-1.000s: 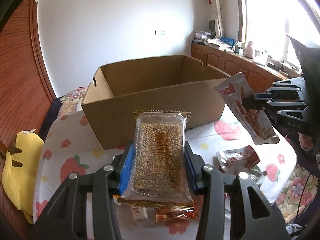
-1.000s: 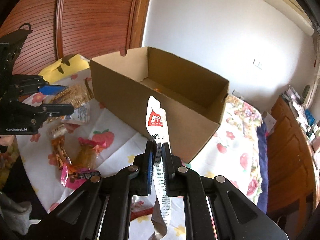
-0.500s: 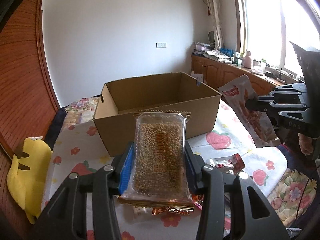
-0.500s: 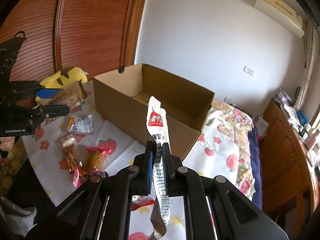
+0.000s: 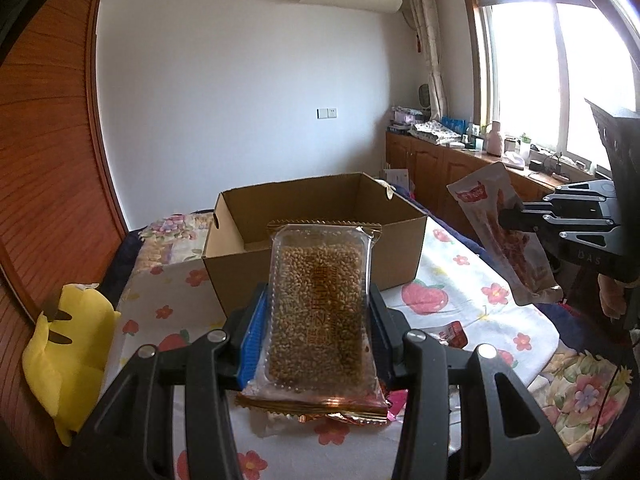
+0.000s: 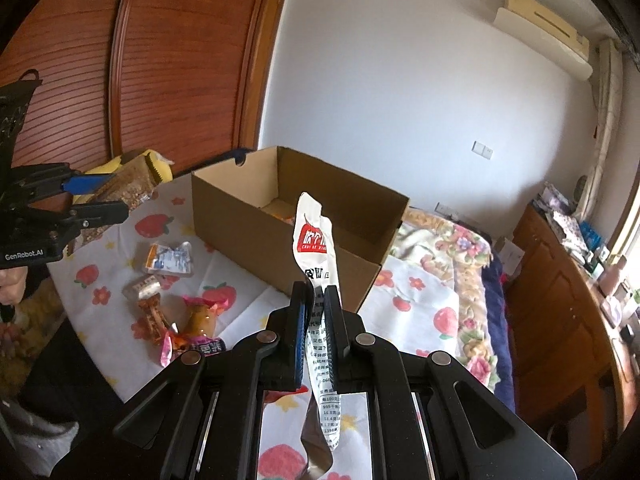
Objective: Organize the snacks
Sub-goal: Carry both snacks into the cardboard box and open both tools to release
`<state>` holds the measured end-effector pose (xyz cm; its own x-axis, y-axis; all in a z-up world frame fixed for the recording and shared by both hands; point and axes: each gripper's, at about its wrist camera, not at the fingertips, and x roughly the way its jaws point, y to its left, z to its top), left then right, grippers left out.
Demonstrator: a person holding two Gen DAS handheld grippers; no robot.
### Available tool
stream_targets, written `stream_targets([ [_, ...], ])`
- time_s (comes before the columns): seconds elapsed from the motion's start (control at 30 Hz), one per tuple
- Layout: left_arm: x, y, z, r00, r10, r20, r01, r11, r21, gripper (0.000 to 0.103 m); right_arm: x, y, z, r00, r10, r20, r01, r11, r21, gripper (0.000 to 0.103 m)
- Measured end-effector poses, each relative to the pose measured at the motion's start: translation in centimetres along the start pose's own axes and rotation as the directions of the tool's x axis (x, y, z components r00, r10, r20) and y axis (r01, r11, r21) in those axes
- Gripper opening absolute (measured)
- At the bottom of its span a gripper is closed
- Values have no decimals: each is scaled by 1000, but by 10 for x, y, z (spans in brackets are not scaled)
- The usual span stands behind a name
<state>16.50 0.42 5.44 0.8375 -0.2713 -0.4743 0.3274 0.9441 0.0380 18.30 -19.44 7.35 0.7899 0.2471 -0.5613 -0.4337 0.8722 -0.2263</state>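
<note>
An open cardboard box [image 5: 320, 216] sits on the fruit-print tablecloth [image 5: 460, 300], with small loose snack packets [image 6: 168, 258] scattered on the cloth beside it. The left gripper [image 5: 318, 320] clamps a clear pack of puffed grain bar [image 5: 320, 304] held above the cloth in front of the box. The right gripper [image 6: 319, 300] pinches a thin white pouch with a red label [image 6: 314, 240] edge-on, also short of the box.
</note>
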Motion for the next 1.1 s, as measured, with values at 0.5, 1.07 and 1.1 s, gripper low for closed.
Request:
stream_targets([
  [0.5, -4, 0, 22, 998, 11, 64, -13, 1000, 23, 45, -23, 1, 10, 999, -21, 46, 21, 1000, 11, 6],
  [1.07, 54, 34, 73, 995, 12, 104, -12, 1000, 1, 45, 33, 3, 71, 995, 22, 97, -19, 999, -32, 6],
  [1.1, 59, 36, 76, 994, 13, 107, -12, 1000, -1, 45, 40, 2, 75, 995, 26, 93, -23, 999, -35, 6],
])
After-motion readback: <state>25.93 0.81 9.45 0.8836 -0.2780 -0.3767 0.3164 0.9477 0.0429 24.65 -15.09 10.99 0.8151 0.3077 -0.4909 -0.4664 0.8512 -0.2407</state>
